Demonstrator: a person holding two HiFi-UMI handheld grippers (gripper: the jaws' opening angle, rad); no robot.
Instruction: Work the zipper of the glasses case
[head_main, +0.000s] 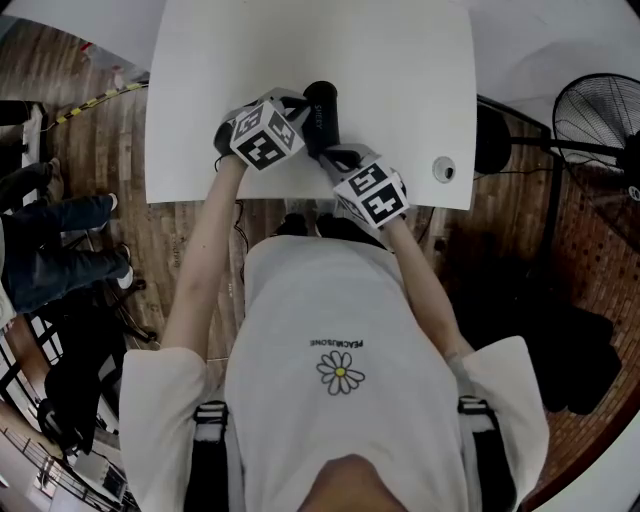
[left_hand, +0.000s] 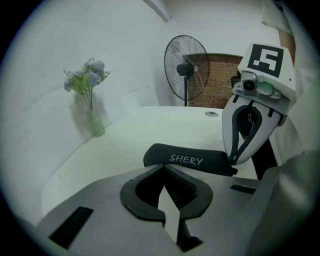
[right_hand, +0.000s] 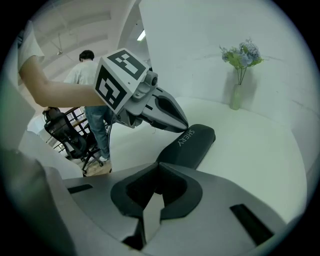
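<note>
On the white bench (head_main: 400, 70), the black glasses case (head_main: 321, 108) lies near the front edge, between your tools. Your left tool (left_hand: 163, 172) and right tool (right_hand: 158, 172) are both closed, gripping nothing. This looks like the approach; next, open one tool and pinch the zipper pull. White lettering reads "SHERY".

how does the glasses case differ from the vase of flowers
The glasses case is black and lies flat; the vase is pale and stands upright. The case bears white lettering; the vase is plain and holds flowers. The case lies close in front; the vase is farther back.
</note>
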